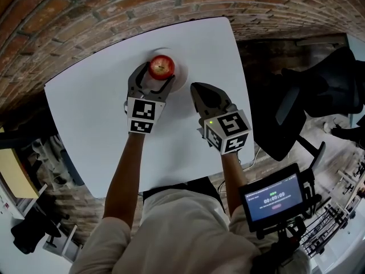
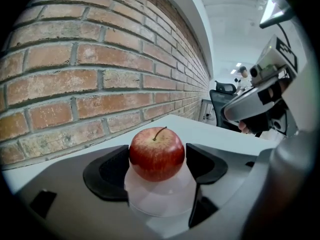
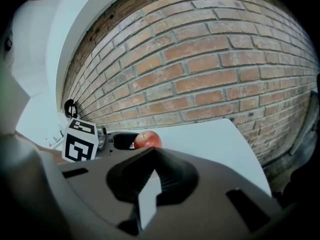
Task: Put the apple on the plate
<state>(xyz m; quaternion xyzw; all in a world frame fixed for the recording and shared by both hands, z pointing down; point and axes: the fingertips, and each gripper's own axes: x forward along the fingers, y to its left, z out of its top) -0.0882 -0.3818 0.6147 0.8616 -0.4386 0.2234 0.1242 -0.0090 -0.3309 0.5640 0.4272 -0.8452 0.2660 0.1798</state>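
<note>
Shows apple resting stem up on plate, at far middle of white surface, close to brick wall. Left gripper over near rim of plate, jaws apart and flanking apple closely, one on each side; sliver of gap at right jaw, contact at left jaw not clear. Right gripper just right of plate, pointing toward wall, jaws closed tip to tip, holding nothing.
</note>
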